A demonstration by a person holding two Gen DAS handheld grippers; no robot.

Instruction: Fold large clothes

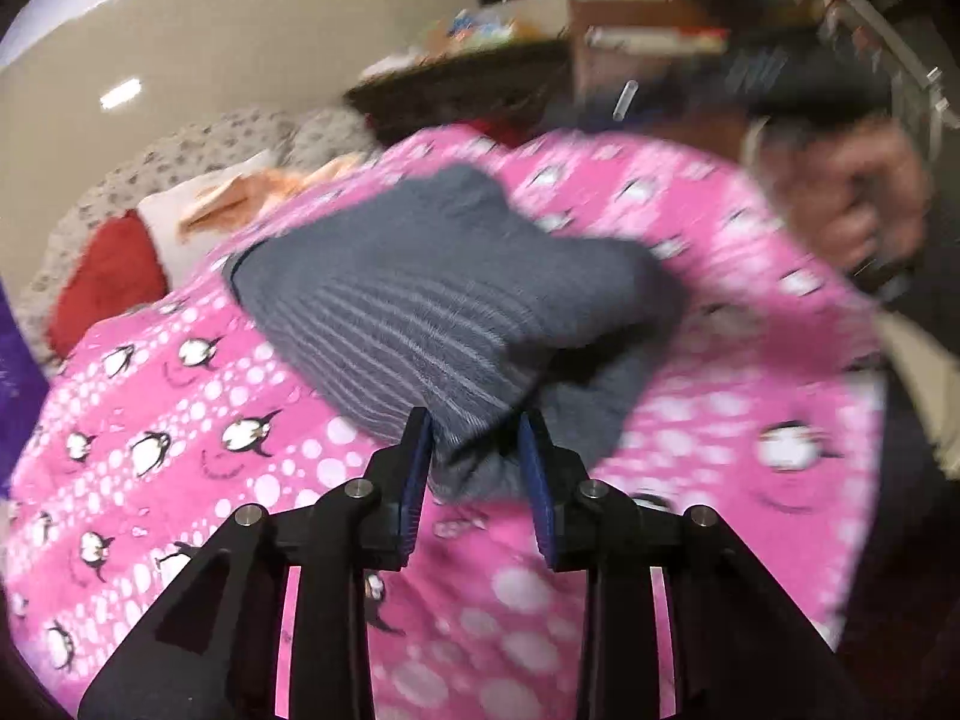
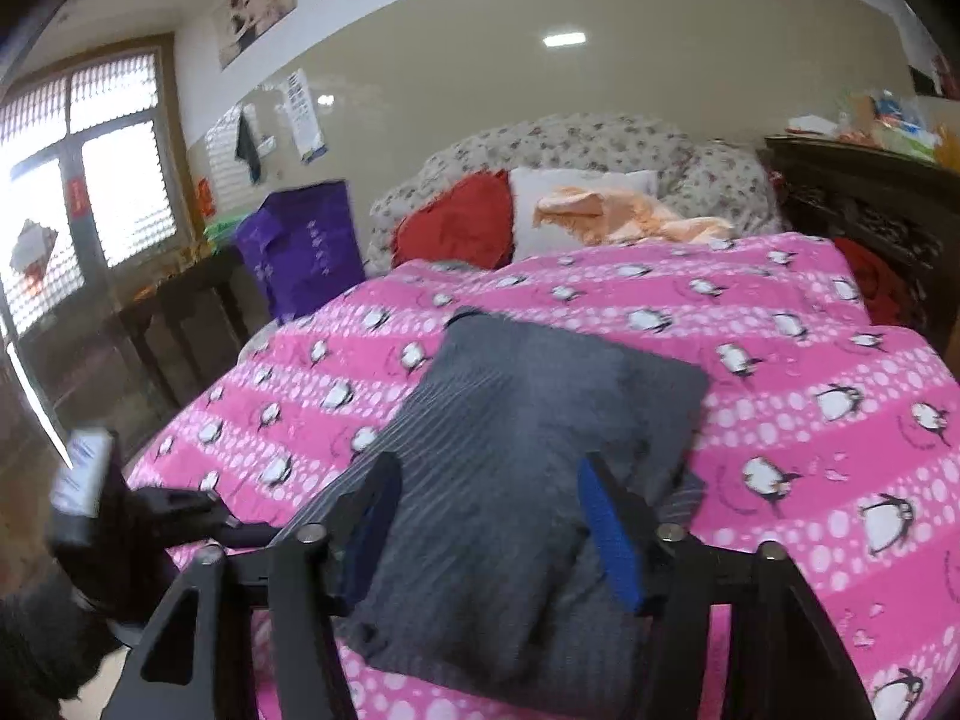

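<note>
Between the blue-padded fingers of the left gripper [image 1: 475, 468] a bunched corner of the grey ribbed knit garment with thin pale stripes [image 1: 432, 306] is pinched tight, so this side looks firmly gripped. The right gripper [image 2: 489, 510] straddles the near edge of the same garment, cloth lying between its fingers; whether its pads press on it I cannot tell. The step in hand looks like taking hold of the near edge for another fold. The next move probably calls for a sure grip on the right side, then lifting both corners evenly and carrying them across. The garment lies on the pink penguin-print fleece blanket [image 2: 810, 372] covering the bed, already doubled into a thick, roughly rectangular bundle.
</note>
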